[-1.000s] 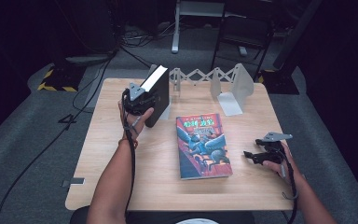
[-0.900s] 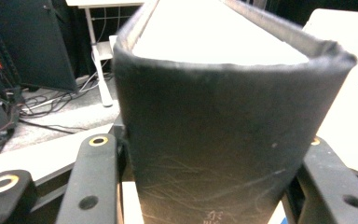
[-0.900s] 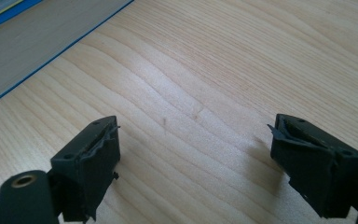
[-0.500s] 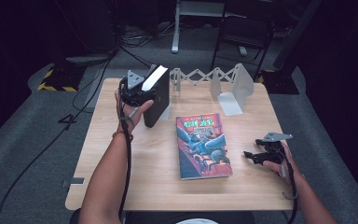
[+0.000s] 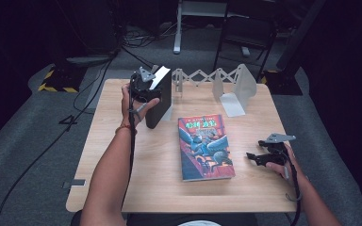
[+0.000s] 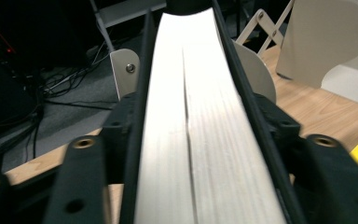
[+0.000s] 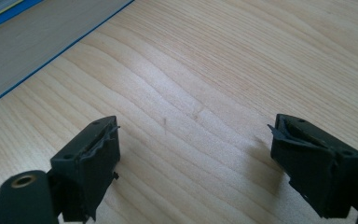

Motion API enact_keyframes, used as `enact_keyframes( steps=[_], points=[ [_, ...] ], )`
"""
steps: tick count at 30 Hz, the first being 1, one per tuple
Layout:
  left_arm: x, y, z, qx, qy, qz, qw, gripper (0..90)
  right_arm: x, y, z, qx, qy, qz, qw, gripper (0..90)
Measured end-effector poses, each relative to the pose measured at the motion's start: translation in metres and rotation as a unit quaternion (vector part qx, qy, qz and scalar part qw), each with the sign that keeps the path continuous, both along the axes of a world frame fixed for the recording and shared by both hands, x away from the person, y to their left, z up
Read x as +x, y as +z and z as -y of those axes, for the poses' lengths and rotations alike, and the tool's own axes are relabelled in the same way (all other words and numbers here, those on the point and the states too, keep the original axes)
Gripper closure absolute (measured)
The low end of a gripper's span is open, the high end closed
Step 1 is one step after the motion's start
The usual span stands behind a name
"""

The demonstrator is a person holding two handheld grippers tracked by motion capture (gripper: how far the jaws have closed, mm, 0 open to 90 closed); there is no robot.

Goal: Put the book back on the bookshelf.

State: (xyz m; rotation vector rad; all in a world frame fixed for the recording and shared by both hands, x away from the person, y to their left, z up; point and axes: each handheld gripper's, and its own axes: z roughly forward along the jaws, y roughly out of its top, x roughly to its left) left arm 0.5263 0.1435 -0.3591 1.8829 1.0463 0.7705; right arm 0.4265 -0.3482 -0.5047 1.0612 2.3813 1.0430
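Note:
A thick black book point(image 5: 159, 101) stands on its edge at the back left of the table, white page edge point(image 6: 191, 116) turned up. My left gripper point(image 5: 147, 90) is shut on it from above, one jaw pressed on each cover; its jaws have just been closing with the book between them. A paperback with a colourful cover point(image 5: 205, 146) lies flat in the middle, and its corner point(image 7: 23, 37) appears in the right gripper view. My right gripper point(image 5: 254, 157) rests low over the bare wood at the front right, open with nothing between its fingers point(image 7: 196, 154).
A white bookend rack point(image 5: 235, 87) with an accordion link point(image 5: 198, 76) stands along the table's back edge, right of the black book; its end plate point(image 6: 326, 42) is close behind it. Chair legs and cables lie on the floor beyond the wooden table point(image 5: 136, 188).
My left hand has risen with its gripper at the black book's top edge, and the book stands slightly more upright. The right gripper and the paperback have not moved.

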Motion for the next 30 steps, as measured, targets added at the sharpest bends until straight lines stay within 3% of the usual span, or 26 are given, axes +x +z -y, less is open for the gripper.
enact_keyframes(
  steps=[4,10,17,23,30],
  points=[
    [0.001,0.004,0.001,0.005,-0.009,-0.014,0.9999,48.3,0.000,0.000,0.000,0.000,0.001,0.000,1.0000,15.7],
    [0.000,0.005,0.006,-0.004,-0.011,-0.010,0.9999,51.9,0.000,0.000,0.000,0.000,0.002,-0.001,1.0000,15.7],
    [0.007,0.008,0.014,-0.010,0.003,-0.003,0.9999,52.6,0.000,0.000,0.000,0.000,0.002,-0.001,1.0000,15.7],
    [0.015,0.020,0.017,-0.024,0.010,0.007,0.9996,52.7,0.000,0.000,0.000,-0.001,0.003,-0.001,1.0000,15.7],
    [0.028,0.027,0.016,-0.030,0.042,0.013,0.9986,52.7,0.000,0.000,0.000,-0.001,0.002,-0.001,1.0000,15.7]
  ],
)
